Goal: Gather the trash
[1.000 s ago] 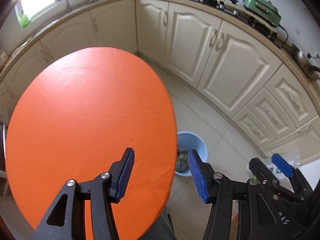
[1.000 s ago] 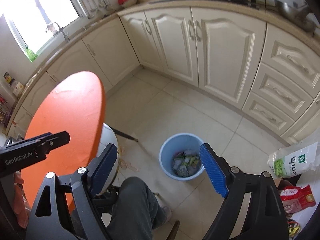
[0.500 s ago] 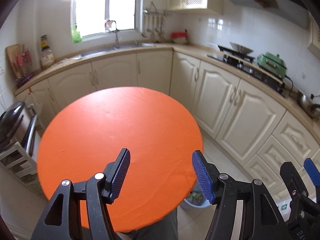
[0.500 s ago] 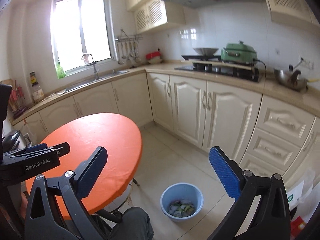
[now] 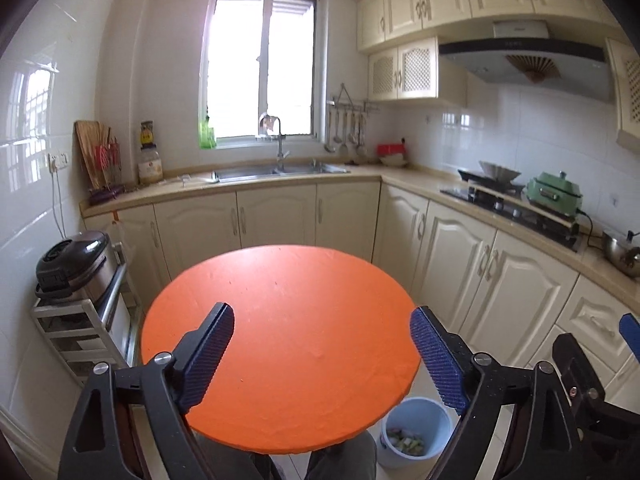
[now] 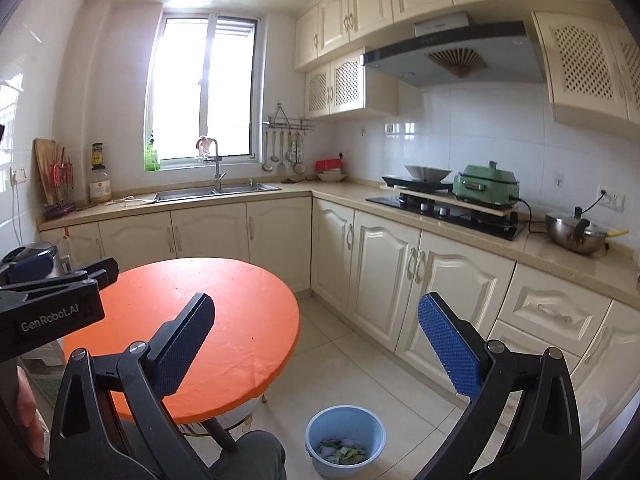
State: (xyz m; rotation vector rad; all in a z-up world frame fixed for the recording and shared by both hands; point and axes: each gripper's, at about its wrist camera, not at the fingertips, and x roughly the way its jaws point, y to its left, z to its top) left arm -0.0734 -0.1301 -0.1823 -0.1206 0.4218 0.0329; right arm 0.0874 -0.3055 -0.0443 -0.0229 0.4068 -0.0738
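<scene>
Trash sits in bin [image 6: 345, 440] beside bare tabletop [image 5: 280, 332]; my left gripper [image 5: 322, 354] fingers opening, right gripper [image 6: 320, 352] released, both empty; next I scan for leftovers.

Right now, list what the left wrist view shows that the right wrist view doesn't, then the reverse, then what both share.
Only the left wrist view: the full rice cooker on its metal rack.

Only the right wrist view: a wall socket behind the steel pot, and the gripper's "GenRobot.AI" label.

Both: the orange table, blue trash bin holding scraps, sink, green electric cooker, and empty fingers; the left gripper is opening, the right gripper is open.
</scene>
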